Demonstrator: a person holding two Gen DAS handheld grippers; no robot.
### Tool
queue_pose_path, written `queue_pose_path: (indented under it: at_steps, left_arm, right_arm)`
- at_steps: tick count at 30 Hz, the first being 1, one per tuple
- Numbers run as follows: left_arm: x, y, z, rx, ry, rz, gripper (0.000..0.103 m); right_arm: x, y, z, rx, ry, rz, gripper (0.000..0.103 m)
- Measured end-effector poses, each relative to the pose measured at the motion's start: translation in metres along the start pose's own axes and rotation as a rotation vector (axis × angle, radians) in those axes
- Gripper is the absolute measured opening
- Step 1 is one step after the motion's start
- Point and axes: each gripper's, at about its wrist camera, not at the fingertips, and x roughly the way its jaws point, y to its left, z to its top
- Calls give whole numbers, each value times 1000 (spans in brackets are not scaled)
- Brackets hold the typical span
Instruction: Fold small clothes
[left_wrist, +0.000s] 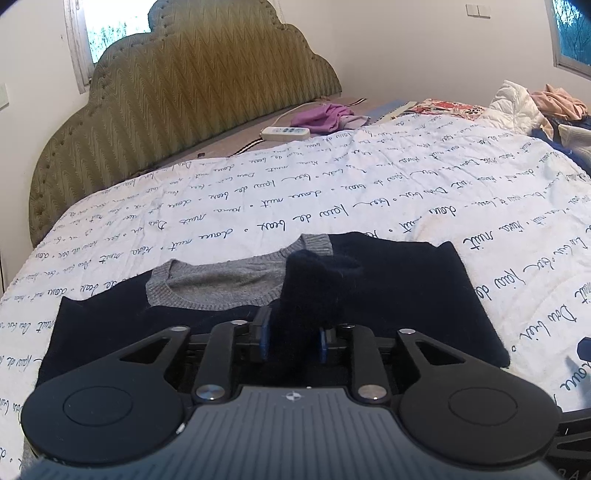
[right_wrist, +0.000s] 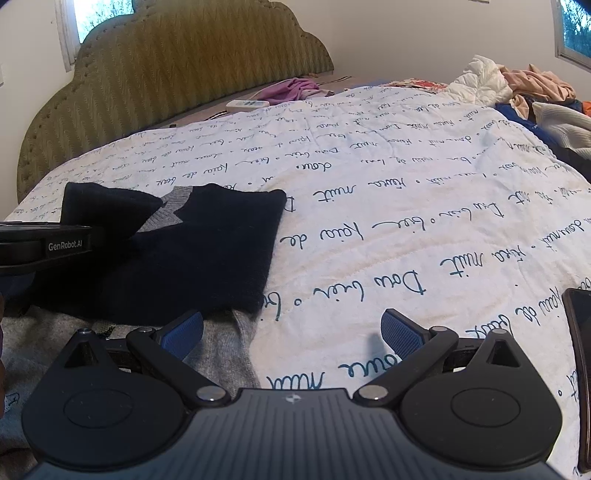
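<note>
A small navy sweater (left_wrist: 399, 295) with a grey neck band (left_wrist: 221, 284) lies flat on the white bedspread (left_wrist: 332, 192). My left gripper (left_wrist: 293, 338) is shut on a bunched navy sleeve (left_wrist: 314, 284) of the sweater, held up over its chest. In the right wrist view the sweater (right_wrist: 207, 251) lies at the left, with a grey part (right_wrist: 221, 354) under its near edge. My right gripper (right_wrist: 291, 328) is open and empty, above the bedspread beside the sweater's near right corner. The left gripper's body (right_wrist: 44, 245) shows at the left edge.
A green padded headboard (left_wrist: 184, 92) stands behind the bed. A purple garment (left_wrist: 325, 116) and a white remote (left_wrist: 284, 133) lie near it. A pile of clothes (right_wrist: 535, 96) sits at the far right. A dark phone-like object (right_wrist: 580, 350) lies at the right edge.
</note>
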Motion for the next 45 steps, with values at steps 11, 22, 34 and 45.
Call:
queue_pose_path:
  at_steps: [11,22,34,45]
  left_arm:
    - [-15,-9,4,23,-27,-22,58]
    - [-36,6,-3,6,-40,20,72]
    - [-59,40,-30,-65,-1,76,79]
    - [-80,77,-61,-127,34,120,82]
  right_arm:
    - [-4,-5,-3,7,5,-6,103]
    - [-16,5,-4,-28,-6,-8,103]
    - [-35,32,-11,-116,-11,-2,103]
    - [-55,58,-29,-166,-31,46,103]
